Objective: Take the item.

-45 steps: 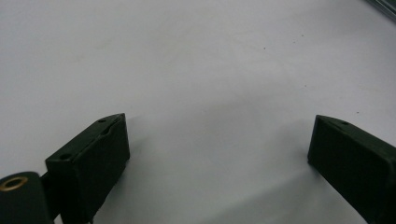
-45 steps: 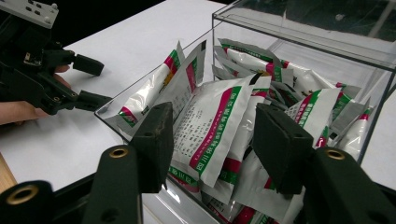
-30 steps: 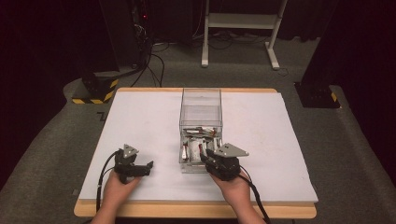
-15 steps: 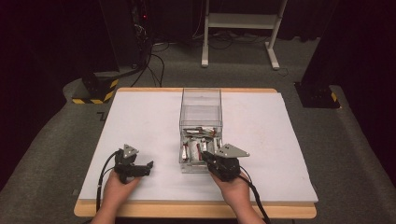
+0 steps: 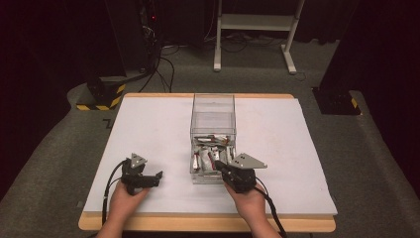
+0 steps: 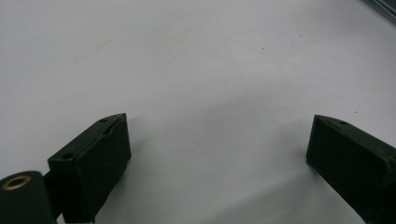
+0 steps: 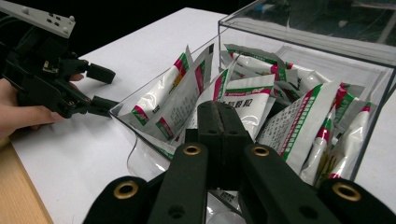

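A clear plastic box (image 5: 213, 106) stands mid-table, and its drawer (image 5: 198, 174) is pulled out toward me. Several white sachets (image 7: 299, 126) with red and green print fill the drawer (image 7: 140, 140). My right gripper (image 5: 219, 165) rests at the drawer's front right corner, jaws shut together with nothing seen between them; the right gripper view has the tips (image 7: 219, 116) just over the front rim, pointing at the sachets (image 5: 210, 158). On the white tabletop left of the drawer lies my left gripper (image 5: 159, 177), open and empty. Its jaws (image 6: 219, 149) stand wide apart over bare table.
The white table sheet (image 5: 148, 129) has a wooden edge (image 5: 198, 223) nearest me. Beyond the table are a white stand (image 5: 252, 29), black equipment with cables (image 5: 148, 49) and a yellow-black striped base (image 5: 101, 96) on the floor.
My right gripper has drawn back slightly toward the table's near edge. The left gripper has stayed put.
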The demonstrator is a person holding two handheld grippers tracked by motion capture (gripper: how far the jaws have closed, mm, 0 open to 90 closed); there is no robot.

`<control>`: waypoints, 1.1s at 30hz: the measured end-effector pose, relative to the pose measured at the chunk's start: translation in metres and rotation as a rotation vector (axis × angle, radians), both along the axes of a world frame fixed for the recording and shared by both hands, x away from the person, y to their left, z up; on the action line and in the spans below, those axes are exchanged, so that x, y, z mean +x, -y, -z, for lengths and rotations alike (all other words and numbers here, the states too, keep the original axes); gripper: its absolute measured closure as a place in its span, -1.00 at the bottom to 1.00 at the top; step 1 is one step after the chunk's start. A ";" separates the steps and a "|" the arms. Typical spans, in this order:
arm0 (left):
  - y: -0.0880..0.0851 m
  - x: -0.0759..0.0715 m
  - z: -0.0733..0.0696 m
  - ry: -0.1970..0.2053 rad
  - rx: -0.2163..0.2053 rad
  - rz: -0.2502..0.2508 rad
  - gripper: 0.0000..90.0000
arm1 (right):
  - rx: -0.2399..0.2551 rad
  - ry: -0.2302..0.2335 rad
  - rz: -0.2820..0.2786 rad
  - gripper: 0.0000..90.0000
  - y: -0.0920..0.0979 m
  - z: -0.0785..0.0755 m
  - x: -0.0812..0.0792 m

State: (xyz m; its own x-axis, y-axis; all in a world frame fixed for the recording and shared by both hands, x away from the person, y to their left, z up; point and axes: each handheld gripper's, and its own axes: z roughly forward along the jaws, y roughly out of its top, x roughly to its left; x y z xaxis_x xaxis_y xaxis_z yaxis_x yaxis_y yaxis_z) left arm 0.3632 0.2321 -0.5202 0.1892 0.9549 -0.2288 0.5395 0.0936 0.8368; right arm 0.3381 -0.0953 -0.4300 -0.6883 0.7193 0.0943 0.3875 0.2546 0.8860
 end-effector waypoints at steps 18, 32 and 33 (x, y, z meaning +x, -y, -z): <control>-0.001 0.000 0.000 -0.002 0.010 0.006 -0.85 | 0.046 0.047 0.026 1.00 0.015 -0.013 -0.002; -0.001 0.000 0.000 -0.001 0.009 0.006 -0.84 | 0.071 0.087 0.038 1.00 0.021 -0.022 -0.005; -0.001 0.000 0.000 -0.001 0.009 0.006 -0.84 | 0.073 0.091 0.039 1.00 0.022 -0.023 -0.005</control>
State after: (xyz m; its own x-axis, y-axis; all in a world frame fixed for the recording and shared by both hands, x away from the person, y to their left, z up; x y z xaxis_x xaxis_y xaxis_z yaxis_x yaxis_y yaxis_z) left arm 0.3628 0.2327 -0.5200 0.1946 0.9558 -0.2206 0.5409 0.0831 0.8370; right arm 0.3327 -0.1170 -0.4073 -0.6683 0.7389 0.0858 0.3127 0.1743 0.9337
